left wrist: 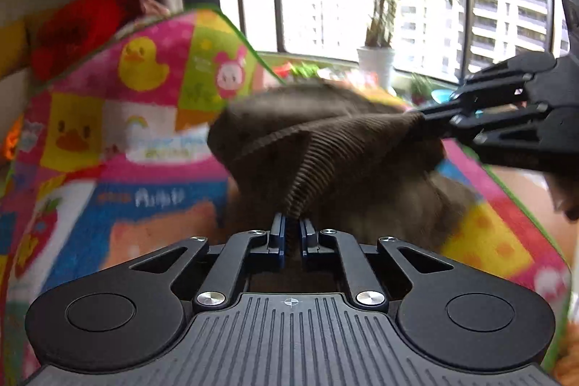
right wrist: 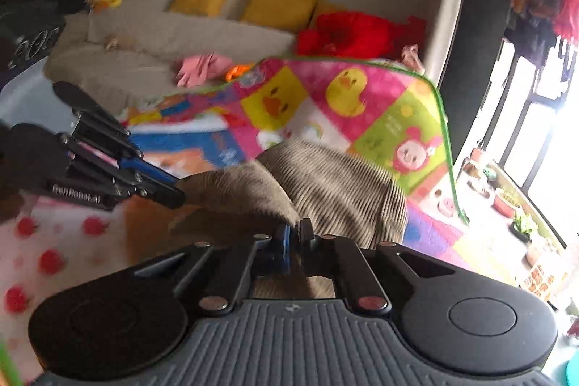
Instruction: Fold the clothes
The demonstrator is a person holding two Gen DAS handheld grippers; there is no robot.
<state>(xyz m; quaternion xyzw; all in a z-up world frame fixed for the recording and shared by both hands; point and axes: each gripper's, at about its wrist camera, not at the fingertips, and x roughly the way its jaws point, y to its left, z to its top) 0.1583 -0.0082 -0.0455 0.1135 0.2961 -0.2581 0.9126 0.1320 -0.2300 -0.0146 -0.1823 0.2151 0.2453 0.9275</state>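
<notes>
Left gripper at lower centre pinches a ribbed edge of the brown corduroy garment; right gripper, at right, clamps another edge. It hangs bunched between them over the cartoon play mat, no tidy fold showing

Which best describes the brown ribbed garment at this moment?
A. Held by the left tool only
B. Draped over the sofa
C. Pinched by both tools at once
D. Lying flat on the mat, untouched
C: the left tool and the right tool are each closed on an edge of the brown ribbed garment, above the colourful play mat.
</notes>
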